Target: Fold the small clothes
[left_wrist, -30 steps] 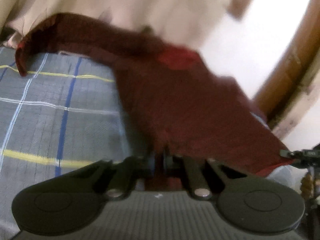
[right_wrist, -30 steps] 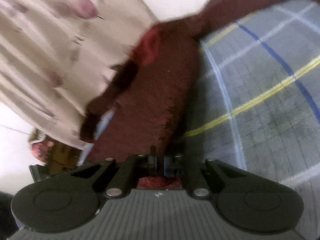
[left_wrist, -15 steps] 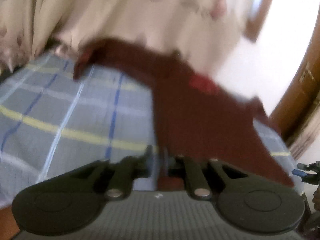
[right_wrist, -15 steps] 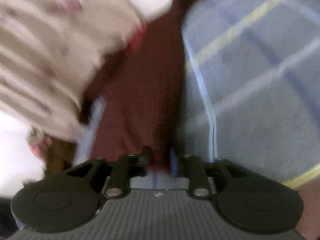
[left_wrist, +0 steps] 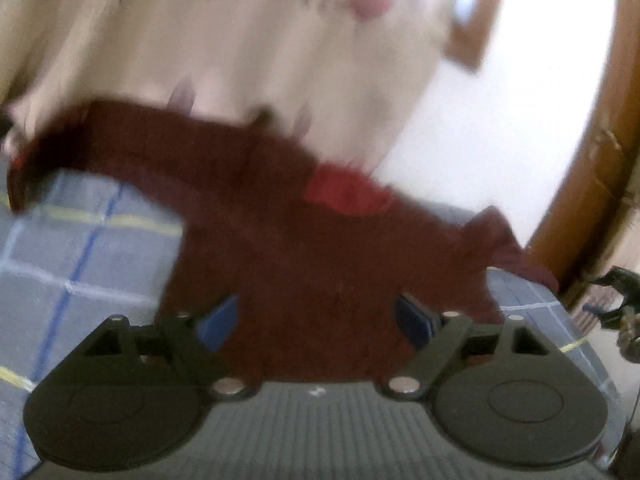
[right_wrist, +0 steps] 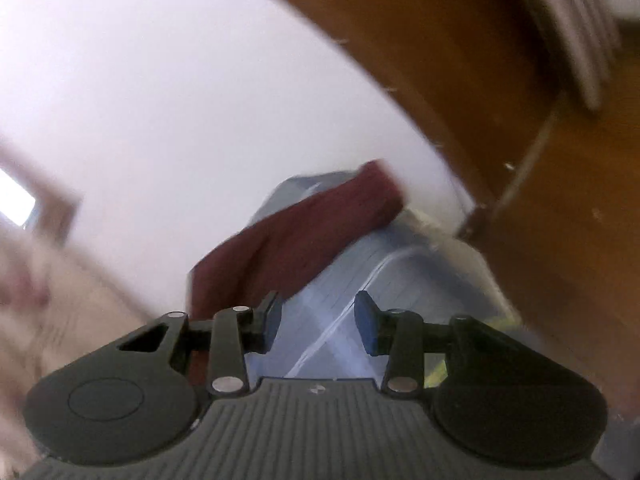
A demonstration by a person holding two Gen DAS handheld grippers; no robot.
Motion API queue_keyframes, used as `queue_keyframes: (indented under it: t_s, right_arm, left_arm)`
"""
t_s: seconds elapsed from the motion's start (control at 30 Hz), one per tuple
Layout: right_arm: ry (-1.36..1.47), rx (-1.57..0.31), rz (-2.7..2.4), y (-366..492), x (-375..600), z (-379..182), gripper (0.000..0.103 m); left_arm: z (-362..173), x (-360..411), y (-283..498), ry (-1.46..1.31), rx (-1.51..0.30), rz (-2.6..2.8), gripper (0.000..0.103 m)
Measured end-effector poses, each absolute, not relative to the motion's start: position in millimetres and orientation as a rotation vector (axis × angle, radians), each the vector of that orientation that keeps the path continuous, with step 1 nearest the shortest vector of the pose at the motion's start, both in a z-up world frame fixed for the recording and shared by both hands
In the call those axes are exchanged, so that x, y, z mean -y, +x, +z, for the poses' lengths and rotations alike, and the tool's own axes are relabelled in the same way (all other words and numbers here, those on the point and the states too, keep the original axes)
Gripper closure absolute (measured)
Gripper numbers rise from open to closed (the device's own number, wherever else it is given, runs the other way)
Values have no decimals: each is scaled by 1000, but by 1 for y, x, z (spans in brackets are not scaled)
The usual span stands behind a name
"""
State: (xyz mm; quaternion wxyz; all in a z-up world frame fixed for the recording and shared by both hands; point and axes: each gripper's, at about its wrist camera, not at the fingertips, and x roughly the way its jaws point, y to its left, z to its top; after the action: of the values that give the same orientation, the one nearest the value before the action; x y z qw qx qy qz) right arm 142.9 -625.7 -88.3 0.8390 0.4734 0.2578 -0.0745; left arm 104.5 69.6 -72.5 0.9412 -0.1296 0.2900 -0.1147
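Note:
A small dark maroon garment (left_wrist: 288, 248) with a red collar patch (left_wrist: 344, 192) lies spread on the blue checked bedsheet (left_wrist: 80, 264), one sleeve stretched to the far left. My left gripper (left_wrist: 316, 322) is open just above its near hem, blue pads on either side. In the right wrist view a sleeve of the garment (right_wrist: 304, 232) lies ahead and left of my right gripper (right_wrist: 318, 322), which is open and empty over the bedsheet (right_wrist: 400, 272). Both views are blurred.
A cream floral curtain (left_wrist: 224, 40) hangs behind the bed. A brown wooden door frame (left_wrist: 592, 168) stands at the right; it also shows in the right wrist view (right_wrist: 480, 80). The white wall (right_wrist: 180, 100) is beyond the bed's edge.
Both grippers have opened and let go of the garment, which now lies on the sheet. The right gripper has swung away toward the wall and door frame.

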Motion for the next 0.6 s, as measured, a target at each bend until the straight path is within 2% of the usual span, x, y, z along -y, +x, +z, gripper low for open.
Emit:
queue_keyframes:
  t_s: [0.03,0.13,0.3,0.37,0.4,0.47,0.5,0.6]
  right_arm:
    - [1042,-554,-170,157,639,-98,34]
    - [1144,-524,-231,184,665,-124,21]
    - [1276,-498,-248,222,686,-159,19]
    - [1287,-544,-221,244,681,-169,19]
    - [1277,-562,-226,252,677,-173,22]
    - [1239,-577,-216,264,672,-177,55]
    - [1214,-601,-206,271,671,-178,86]
    - [1128,-563,-218,267,665,-160,89]
  left_arm:
    - [-79,-72,108,-284,-604,-228,17]
    - [-96,-84,117,-327,-626,-175,17]
    - [-114,-104,126,-403,-652,-101,17]
    - [-119,-107,125,-412,-649,-91,17]
    - [-119,-106,125,-405,-650,-91,17]
    - [-120,-102,126,-376,-650,-91,17]
    - [-120,-100,126,-361,-651,-93,17]
    - [-118,-94,126,-333,-646,-120,17]
